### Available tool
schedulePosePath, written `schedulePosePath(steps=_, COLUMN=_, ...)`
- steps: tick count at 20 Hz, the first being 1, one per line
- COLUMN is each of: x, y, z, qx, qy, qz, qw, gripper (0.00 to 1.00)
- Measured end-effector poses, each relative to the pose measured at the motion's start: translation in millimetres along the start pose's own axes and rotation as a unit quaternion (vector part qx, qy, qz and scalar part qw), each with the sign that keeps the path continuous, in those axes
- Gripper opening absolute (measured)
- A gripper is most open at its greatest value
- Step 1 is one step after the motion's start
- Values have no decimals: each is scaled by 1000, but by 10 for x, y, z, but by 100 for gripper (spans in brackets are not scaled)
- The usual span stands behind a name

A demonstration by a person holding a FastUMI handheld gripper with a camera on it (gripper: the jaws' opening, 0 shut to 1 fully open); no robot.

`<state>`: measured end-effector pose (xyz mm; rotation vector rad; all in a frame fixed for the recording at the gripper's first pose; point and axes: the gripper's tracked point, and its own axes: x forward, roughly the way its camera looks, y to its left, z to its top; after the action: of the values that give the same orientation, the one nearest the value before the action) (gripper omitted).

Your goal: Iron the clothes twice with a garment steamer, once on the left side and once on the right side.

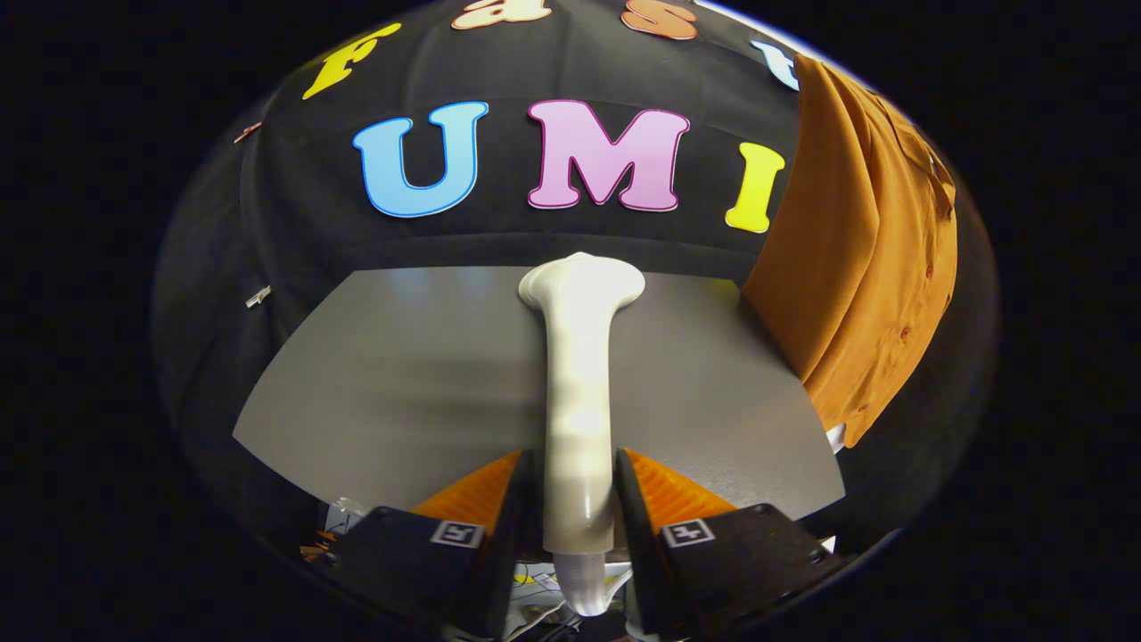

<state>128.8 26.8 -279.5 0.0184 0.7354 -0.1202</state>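
The claw (578, 508) is gripping the white garment steamer (579, 383) by its handle, both fingers pressing on its sides. The steamer is extending straight ahead from between the fingers, its wider head lying beyond them over the far edge of the grey worktop (401, 374). Open worktop surface is spreading wide to the left of the steamer and, more narrowly, to its right. An orange shirt (856, 267) is hanging ahead and to the right of the claw, its lower hem reaching down past the worktop's right edge; buttons are showing along its front. The steamer head is sitting apart from the shirt, with bare worktop between them
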Motion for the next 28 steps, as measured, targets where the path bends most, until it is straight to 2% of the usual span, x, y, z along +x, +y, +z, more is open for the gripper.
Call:
schedulePosePath(steps=1, x=-24, y=3, z=-17, qx=-1, qy=2, qz=5, qw=1000, gripper=39)
schedulePosePath(steps=3, x=-33, y=19, z=11, qx=-1, qy=-13, qz=11, qw=1000, gripper=38)
schedulePosePath(steps=5, x=-61, y=-10, z=36, qx=2, qy=-31, qz=13, qw=999, gripper=32)
schedulePosePath(steps=9, x=-370, y=-45, z=107, qx=8, qy=-78, qz=20, qw=997, gripper=32)
schedulePosePath(steps=14, x=-1040, y=-161, z=341, qx=13, qy=-161, qz=43, qw=986, gripper=32)
schedulePosePath(steps=22, x=-2234, y=-779, z=953, qx=8, qy=-328, qz=62, qw=943, gripper=32)
schedulePosePath(steps=28, x=-2640, y=-1652, z=1195, qx=34, qy=-411, qz=42, qw=910, gripper=31)
